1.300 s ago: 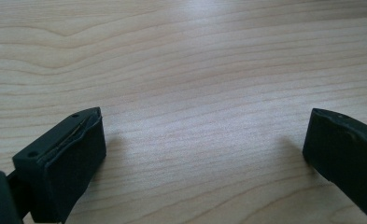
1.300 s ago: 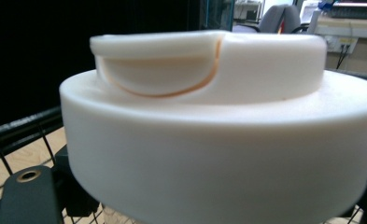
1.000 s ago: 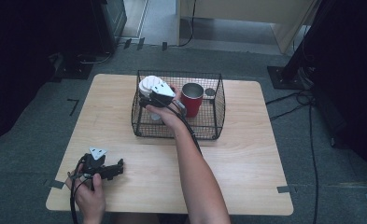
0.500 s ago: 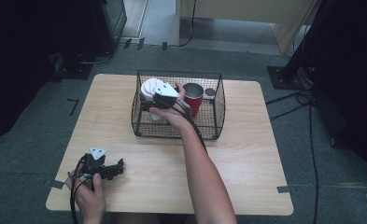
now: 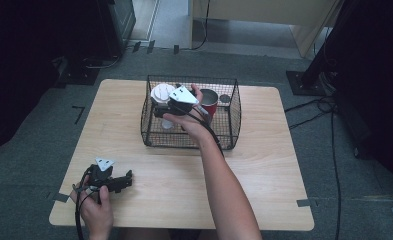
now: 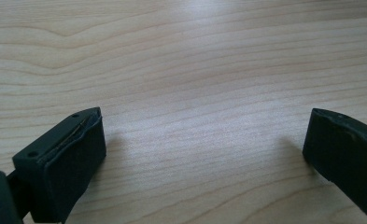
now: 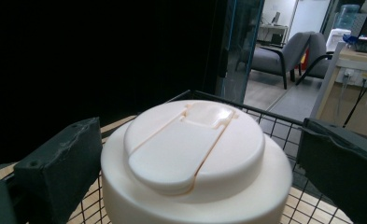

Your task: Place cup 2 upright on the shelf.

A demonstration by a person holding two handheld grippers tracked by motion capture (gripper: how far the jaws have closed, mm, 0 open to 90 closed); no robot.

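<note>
A white container with a flip-top lid (image 5: 161,94) stands upright in the back left of a black wire basket (image 5: 189,142). My right gripper (image 5: 163,106) is at its top, reaching in over the basket. In the right gripper view the lid (image 7: 190,140) sits between the two jaws of my right gripper (image 7: 201,161), with a thin gap on each side. These jaws have just been opening and no longer press on it. My left gripper (image 5: 126,179) rests on the table's front left. Its jaws are wide open over bare wood (image 6: 202,149).
A red cup (image 5: 209,100) stands in the basket just right of my right hand, and a small grey round object (image 5: 225,98) lies in the back right corner. The wooden table (image 5: 264,175) extends beyond the basket on all sides. Cables lie on the floor at the right.
My right hand has shifted slightly right and up at the basket while the white container stays put. The left hand and its gripper have not moved.
</note>
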